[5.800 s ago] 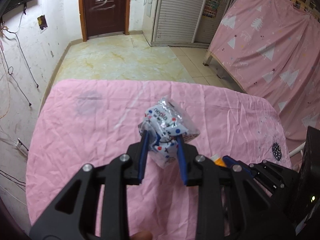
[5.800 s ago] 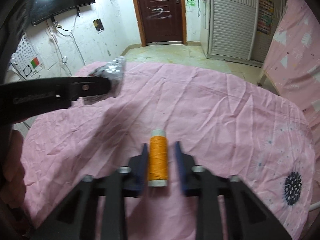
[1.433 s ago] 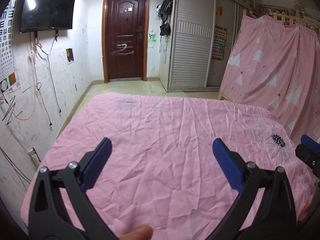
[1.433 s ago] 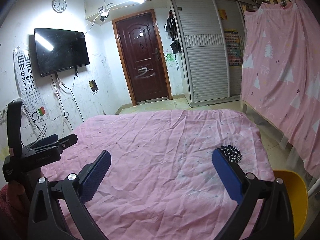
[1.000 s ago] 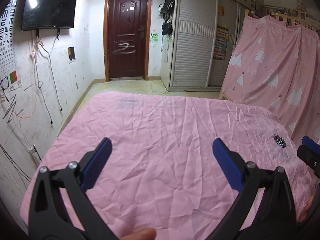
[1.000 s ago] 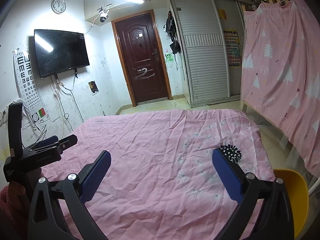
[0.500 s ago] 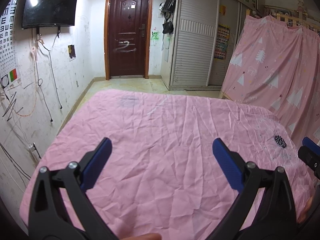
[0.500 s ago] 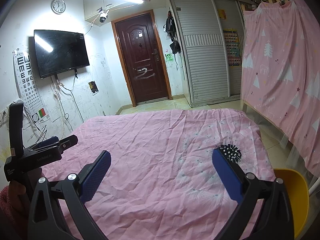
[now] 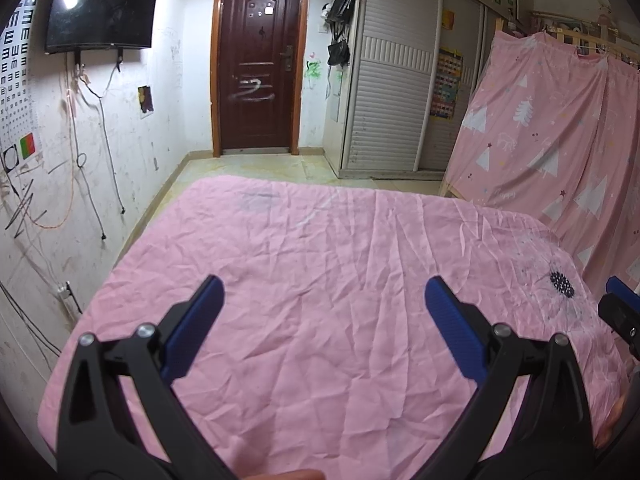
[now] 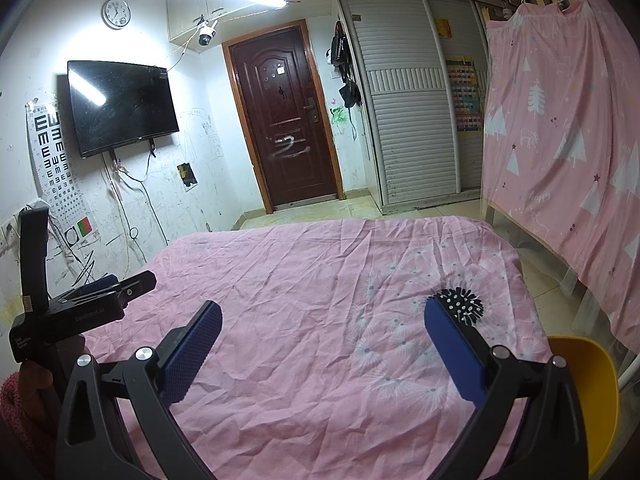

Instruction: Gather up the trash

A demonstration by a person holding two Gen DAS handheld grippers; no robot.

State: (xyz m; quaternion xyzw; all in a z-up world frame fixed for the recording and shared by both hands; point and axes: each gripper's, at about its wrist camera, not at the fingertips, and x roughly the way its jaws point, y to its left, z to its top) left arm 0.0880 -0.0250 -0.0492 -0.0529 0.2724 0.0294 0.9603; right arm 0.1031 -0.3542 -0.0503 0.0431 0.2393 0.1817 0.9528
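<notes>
My left gripper [image 9: 322, 292] is open wide above the pink tablecloth [image 9: 320, 248], with nothing between its blue pads. My right gripper [image 10: 322, 316] is open just as wide over the same cloth [image 10: 304, 280] and holds nothing. In the right wrist view the left gripper's black body [image 10: 84, 304] shows at the far left, held by a hand in a red sleeve. In the left wrist view the tip of the right gripper [image 9: 620, 308] pokes in at the right edge. No trash item lies on the cloth in either view.
A yellow chair seat [image 10: 584, 392] stands by the table's right front corner. A black dandelion print [image 10: 460, 304] marks the cloth. Beyond the table are tiled floor, a brown door [image 9: 258, 76], a white wardrobe [image 10: 416, 108], a pink curtain [image 10: 560, 140] and a wall TV [image 10: 120, 106].
About six seconds ago the left gripper held a dotted wrapper and the right an orange thread spool; both are now open and hold nothing. Over the last second only slight camera drift.
</notes>
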